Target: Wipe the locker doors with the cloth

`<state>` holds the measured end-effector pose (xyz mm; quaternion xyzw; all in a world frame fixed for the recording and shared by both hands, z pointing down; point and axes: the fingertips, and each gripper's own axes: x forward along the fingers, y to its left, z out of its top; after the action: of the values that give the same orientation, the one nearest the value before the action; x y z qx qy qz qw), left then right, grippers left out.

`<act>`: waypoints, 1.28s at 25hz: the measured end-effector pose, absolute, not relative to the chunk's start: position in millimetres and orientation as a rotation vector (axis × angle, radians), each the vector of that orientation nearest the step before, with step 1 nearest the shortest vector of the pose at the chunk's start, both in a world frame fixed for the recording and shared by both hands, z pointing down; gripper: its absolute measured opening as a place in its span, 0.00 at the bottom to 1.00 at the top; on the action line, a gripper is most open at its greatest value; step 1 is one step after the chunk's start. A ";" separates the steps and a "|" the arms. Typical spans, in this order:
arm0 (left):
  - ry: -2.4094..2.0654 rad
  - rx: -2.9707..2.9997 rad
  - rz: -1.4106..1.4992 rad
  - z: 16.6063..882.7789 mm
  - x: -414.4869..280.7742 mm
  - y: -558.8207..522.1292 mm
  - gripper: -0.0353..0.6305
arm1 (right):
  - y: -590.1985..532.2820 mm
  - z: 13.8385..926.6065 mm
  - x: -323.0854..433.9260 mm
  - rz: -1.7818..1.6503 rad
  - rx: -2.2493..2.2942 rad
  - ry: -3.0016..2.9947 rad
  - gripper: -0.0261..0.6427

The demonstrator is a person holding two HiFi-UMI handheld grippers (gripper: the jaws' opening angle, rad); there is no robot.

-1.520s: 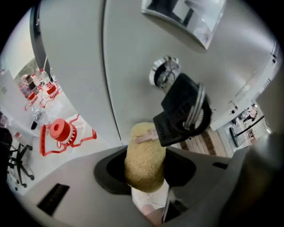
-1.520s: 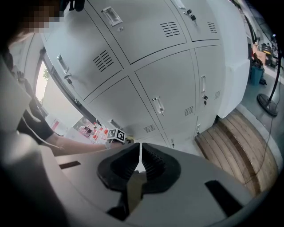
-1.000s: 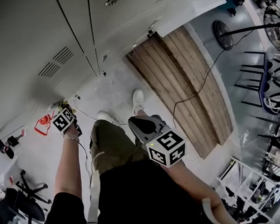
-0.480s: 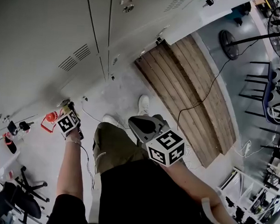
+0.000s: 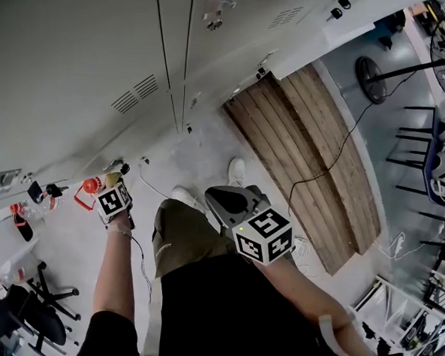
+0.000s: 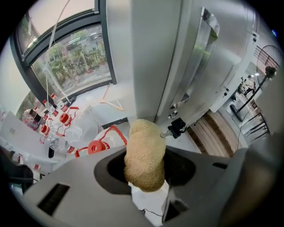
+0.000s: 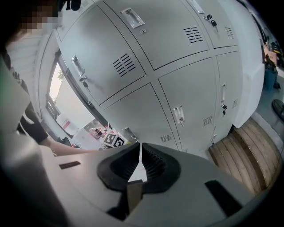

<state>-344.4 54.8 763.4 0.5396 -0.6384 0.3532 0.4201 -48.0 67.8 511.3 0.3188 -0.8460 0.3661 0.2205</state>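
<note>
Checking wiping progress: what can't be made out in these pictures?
Head view: the cloth is too small, and partly behind the left tool, to tell if it touches the lockers.
Left gripper view: the cloth hides its own contact spot.
Head view: the lockers' upper parts are cut off by the top edge.

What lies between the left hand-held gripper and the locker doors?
Only the tan cloth, clamped in the left hand-held gripper and pointing at the locker doors; the left gripper view shows it.
</note>
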 end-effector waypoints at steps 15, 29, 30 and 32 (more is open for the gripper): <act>-1.610 1.380 0.838 732.9 -342.1 58.9 0.30 | 60.0 497.0 -61.1 0.979 0.859 -2.378 0.08; -1.665 1.432 0.993 700.2 -337.9 43.7 0.30 | 52.7 487.6 -58.2 0.973 0.871 -2.406 0.08; -1.655 1.440 0.978 700.7 -335.6 42.7 0.30 | 52.8 487.7 -58.0 0.975 0.871 -2.407 0.08; -1.629 1.447 0.935 703.8 -330.0 40.3 0.30 | 53.0 488.6 -57.2 0.976 0.872 -2.407 0.08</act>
<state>-330.0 40.3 703.8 0.5657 -0.6365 0.3654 0.3759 -57.2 53.0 488.6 0.3119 -0.8608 0.3492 0.1995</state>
